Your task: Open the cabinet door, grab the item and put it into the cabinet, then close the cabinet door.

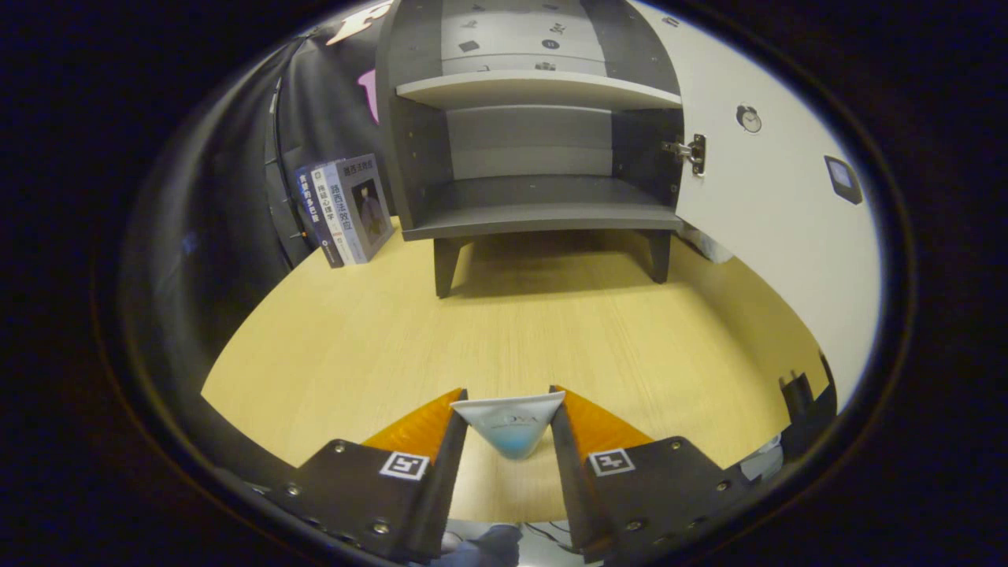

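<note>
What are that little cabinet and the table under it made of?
Cabinet: looks like matte grey laminated board, flat and even; its open door is smooth white inside with a metal hinge. Table: pale wood or wood-look laminate, judging by fine straight grain lines.

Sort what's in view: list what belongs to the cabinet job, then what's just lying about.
Job:
- cabinet, empty lower shelf
- cabinet door, swung open
- white-and-blue item, pinched between both fingers
- claw, shut on it

Lying about:
- books, upright beside the cabinet
- wooden table
</note>
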The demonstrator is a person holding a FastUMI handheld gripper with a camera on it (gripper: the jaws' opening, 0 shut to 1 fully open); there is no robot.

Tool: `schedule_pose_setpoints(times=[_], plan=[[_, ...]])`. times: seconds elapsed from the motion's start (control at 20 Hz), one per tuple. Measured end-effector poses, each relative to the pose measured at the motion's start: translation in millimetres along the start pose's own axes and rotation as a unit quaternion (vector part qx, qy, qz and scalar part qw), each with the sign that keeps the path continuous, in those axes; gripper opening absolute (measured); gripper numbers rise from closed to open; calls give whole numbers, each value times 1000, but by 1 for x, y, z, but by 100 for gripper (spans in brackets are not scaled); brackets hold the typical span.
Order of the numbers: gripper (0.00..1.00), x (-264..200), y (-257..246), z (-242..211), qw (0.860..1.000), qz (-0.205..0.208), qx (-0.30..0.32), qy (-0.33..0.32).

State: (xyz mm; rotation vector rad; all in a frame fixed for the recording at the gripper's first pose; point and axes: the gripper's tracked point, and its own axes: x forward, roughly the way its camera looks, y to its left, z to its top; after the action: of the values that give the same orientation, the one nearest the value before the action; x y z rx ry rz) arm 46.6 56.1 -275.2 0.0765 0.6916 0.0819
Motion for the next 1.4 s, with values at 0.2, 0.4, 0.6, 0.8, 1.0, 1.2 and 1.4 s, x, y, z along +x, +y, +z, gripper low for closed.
schedule_pose_setpoints(times=[0.2, 0.4, 0.6, 0.8, 1.0, 1.2, 1.4], plan=[[59, -3, 3, 13, 1000, 15, 2, 0], [59, -12, 3, 55, 1000, 20, -9, -22], [59, -31, 5, 117, 997, 29, -11, -65], [59, -52, 3, 193, 993, 32, -24, -114], [59, -73, 5, 277, 983, 42, -33, -174], [59, -72, 1, 351, 974, 43, -47, -218], [59, -48, -5, 401, 971, 46, -35, -231]])
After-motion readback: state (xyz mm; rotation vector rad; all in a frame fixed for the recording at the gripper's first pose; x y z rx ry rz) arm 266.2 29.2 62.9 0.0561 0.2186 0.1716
